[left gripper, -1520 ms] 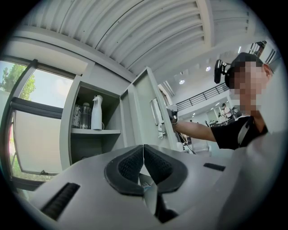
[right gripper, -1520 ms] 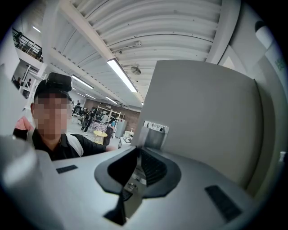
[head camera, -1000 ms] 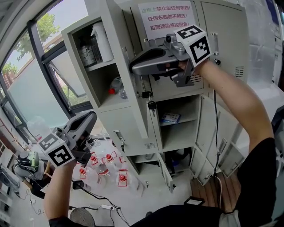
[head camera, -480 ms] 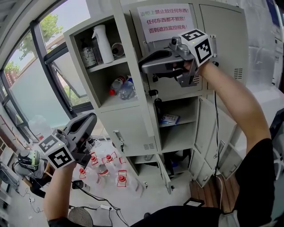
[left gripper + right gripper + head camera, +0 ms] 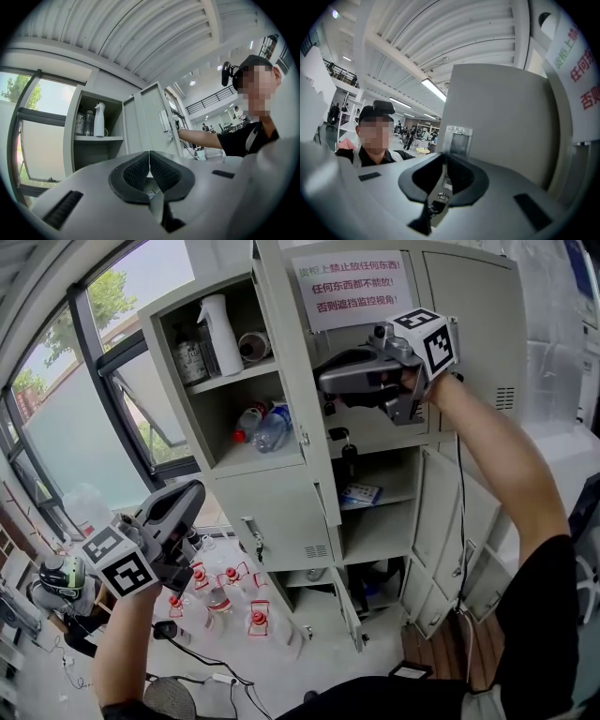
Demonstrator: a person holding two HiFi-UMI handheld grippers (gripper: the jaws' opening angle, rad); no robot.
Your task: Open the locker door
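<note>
The grey locker's upper door (image 5: 292, 381) stands swung out, nearly edge-on in the head view, and fills the right gripper view as a grey panel (image 5: 501, 122) with a latch plate (image 5: 458, 139). My right gripper (image 5: 323, 382) is at the door's free edge, and its jaws (image 5: 445, 161) are shut on that thin edge. The open compartment (image 5: 230, 381) shows a white spray bottle (image 5: 217, 334) and lying plastic bottles (image 5: 264, 423). My left gripper (image 5: 192, 501) hangs low at the left, away from the locker, shut on nothing (image 5: 149, 157).
A printed paper notice (image 5: 354, 287) hangs on the neighbouring door. Keys (image 5: 349, 451) dangle below my right gripper. A lower compartment stands open with a blue box (image 5: 361, 491). Lower doors (image 5: 433, 521) hang ajar. Several red-capped bottles (image 5: 225, 601) stand on the floor, and a window (image 5: 84, 399) is at the left.
The door has swung further to the right with my right gripper on its edge, and more of the shelf contents show. My left gripper has stayed in place.
</note>
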